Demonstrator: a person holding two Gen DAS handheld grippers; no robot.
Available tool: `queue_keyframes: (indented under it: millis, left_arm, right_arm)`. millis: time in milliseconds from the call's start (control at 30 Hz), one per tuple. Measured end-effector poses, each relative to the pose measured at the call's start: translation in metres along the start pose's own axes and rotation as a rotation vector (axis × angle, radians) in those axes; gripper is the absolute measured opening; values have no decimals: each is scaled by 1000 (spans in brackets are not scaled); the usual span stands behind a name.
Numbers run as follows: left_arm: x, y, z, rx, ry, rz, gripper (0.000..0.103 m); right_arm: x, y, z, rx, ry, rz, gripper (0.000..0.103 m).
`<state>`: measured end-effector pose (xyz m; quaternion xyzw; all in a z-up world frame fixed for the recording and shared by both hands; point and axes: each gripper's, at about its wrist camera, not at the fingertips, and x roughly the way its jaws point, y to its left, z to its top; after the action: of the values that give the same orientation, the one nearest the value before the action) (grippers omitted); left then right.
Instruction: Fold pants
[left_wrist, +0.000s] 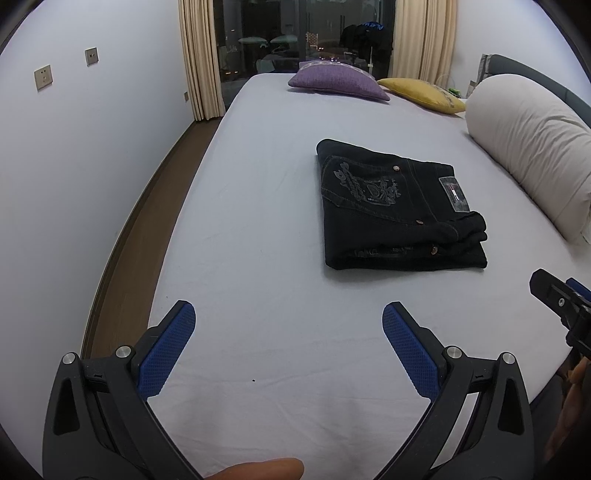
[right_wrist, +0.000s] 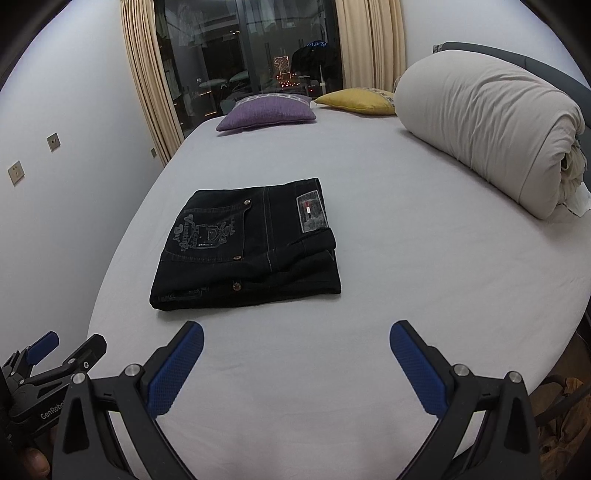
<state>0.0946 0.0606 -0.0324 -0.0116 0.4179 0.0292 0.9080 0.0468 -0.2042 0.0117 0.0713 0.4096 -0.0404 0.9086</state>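
Note:
Black jeans lie folded into a compact rectangle on the pale bed sheet, back pocket embroidery and waist label facing up; in the right wrist view the jeans sit just ahead and to the left. My left gripper is open over bare sheet, well short and left of the jeans. My right gripper is open too, hovering over the sheet near the front edge of the jeans. Nothing is between either pair of blue pads. Each gripper shows at the edge of the other's view.
A rolled cream duvet lies along the right side of the bed. A purple cushion and a yellow cushion sit at the far end before a dark window with beige curtains. A wall and strip of wooden floor run along the left.

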Motion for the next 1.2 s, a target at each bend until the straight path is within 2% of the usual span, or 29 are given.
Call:
queue_keyframes:
  millis: [1200]
  left_arm:
    - [2,-1,-5,3,7,-6,103]
  right_arm:
    - [2,2,-4,-4,8,3,103]
